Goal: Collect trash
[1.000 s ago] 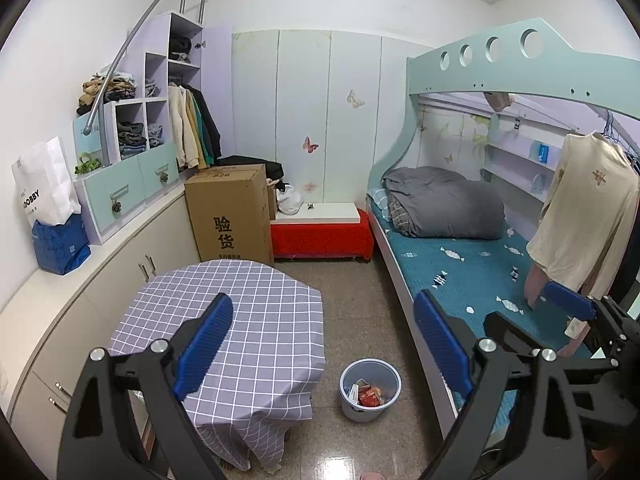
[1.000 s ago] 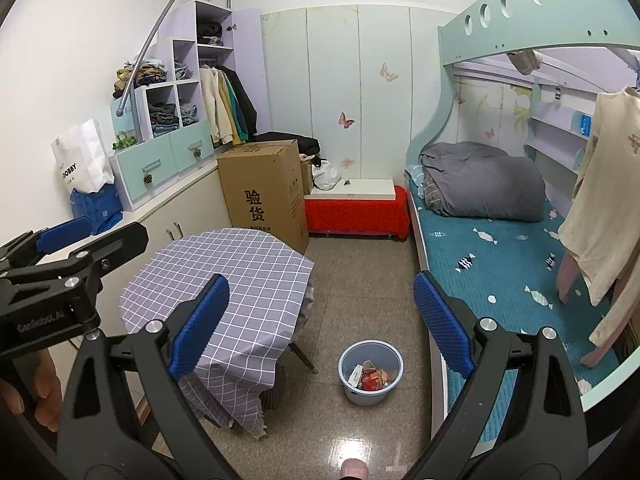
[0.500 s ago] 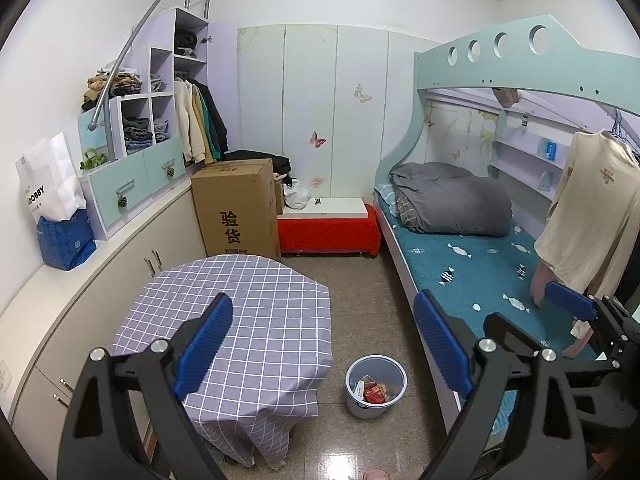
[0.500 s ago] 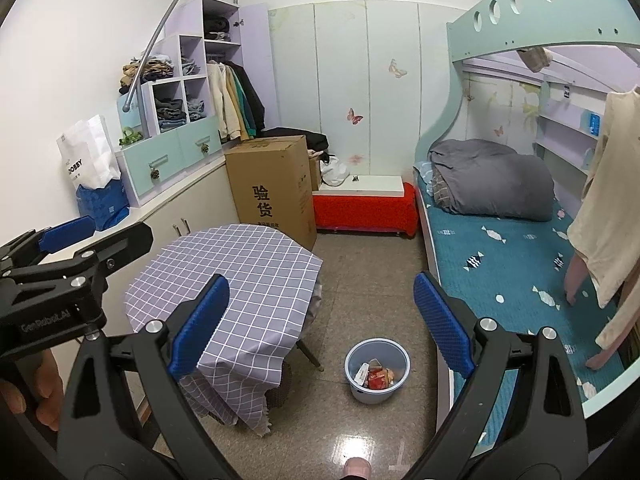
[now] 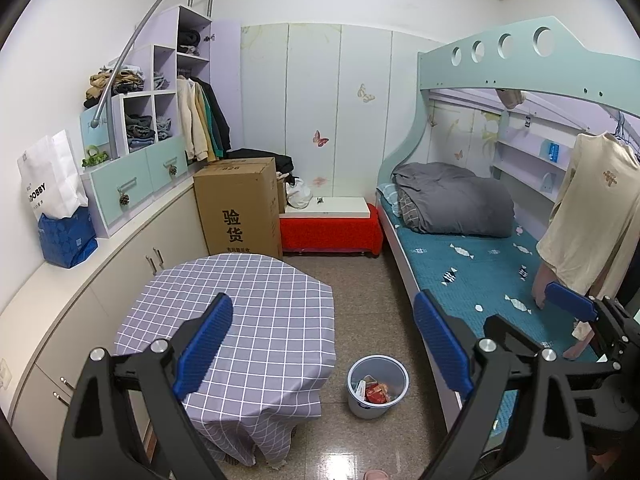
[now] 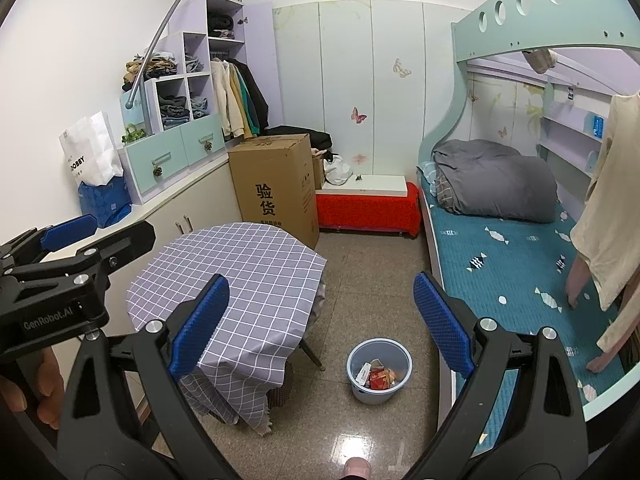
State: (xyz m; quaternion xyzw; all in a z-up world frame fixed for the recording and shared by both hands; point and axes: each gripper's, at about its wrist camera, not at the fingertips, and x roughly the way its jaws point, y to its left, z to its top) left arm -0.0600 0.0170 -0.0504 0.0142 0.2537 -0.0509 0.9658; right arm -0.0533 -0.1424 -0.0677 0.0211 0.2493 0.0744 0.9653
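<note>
A pale blue bin (image 5: 377,385) (image 6: 379,368) stands on the floor between the table and the bed, with red and white wrappers (image 5: 374,391) (image 6: 378,377) inside it. My left gripper (image 5: 323,344) is held high above the floor, open, nothing between its blue pads. My right gripper (image 6: 321,322) is also open and empty, well above the bin. In the right wrist view the left gripper (image 6: 68,236) shows at the left edge, held by a hand (image 6: 24,392).
A round table with a grey checked cloth (image 5: 240,320) (image 6: 240,280) stands left of the bin. A bunk bed with a teal mattress (image 5: 480,272) fills the right. A cardboard box (image 5: 240,204), a red bench (image 5: 328,228) and white cabinets (image 5: 60,304) line the back and left.
Both views have shifted slightly: the table and bin now sit a little further right and lower in frame. Both grippers stay open and empty.
</note>
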